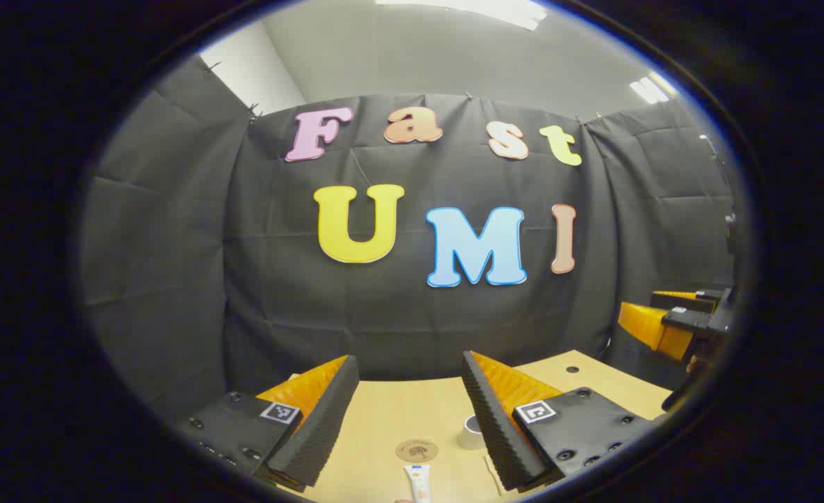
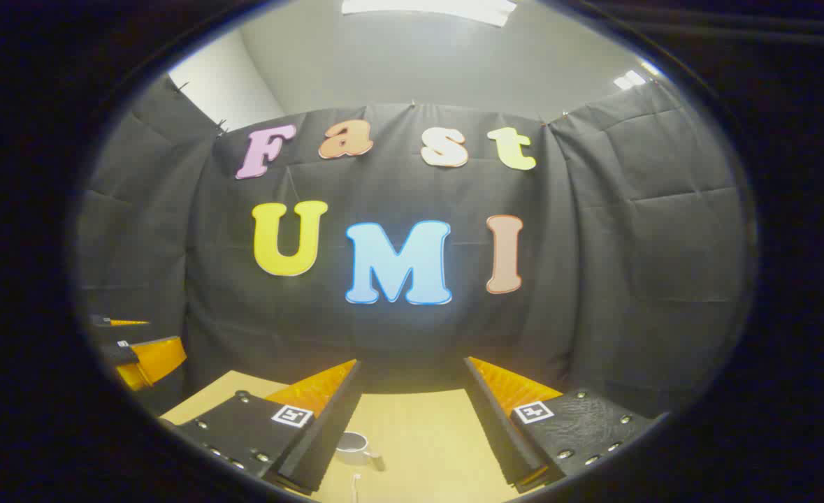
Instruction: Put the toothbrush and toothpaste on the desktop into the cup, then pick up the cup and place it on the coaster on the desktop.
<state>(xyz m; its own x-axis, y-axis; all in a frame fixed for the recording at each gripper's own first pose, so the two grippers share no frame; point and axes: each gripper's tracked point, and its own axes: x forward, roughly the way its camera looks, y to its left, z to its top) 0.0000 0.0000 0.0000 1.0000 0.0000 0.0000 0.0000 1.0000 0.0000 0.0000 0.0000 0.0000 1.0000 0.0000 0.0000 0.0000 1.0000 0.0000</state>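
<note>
In the left gripper view the left claw [image 1: 410,412] hangs above the tabletop [image 1: 593,381] with its fingers spread wide apart, nothing between them. Below the gap, near the tabletop's near edge, lies the round brown coaster [image 1: 416,450]. Just nearer than it, at the very bottom of the view, the toothpaste [image 1: 418,483] lies flat — a white tube with a blue band, its end cut off by the view's rim. The cup [image 1: 471,432] stands upright just right of the coaster, partly hidden behind the right-hand finger. A thin pale thing beside that finger's base may be the toothbrush [image 1: 490,475], though too little shows to be sure. Farther off, past the tabletop's right edge, the right claw appears side-on.

In the right gripper view the right claw [image 2: 412,419] is likewise wide apart and empty, held above the tabletop. The cup [image 2: 354,447] stands just beside the left-hand finger, its handle pointing right, and a slim white piece — probably the toothbrush [image 2: 355,483] — lies just nearer than it. The left claw shows off the tabletop's left edge.
</note>
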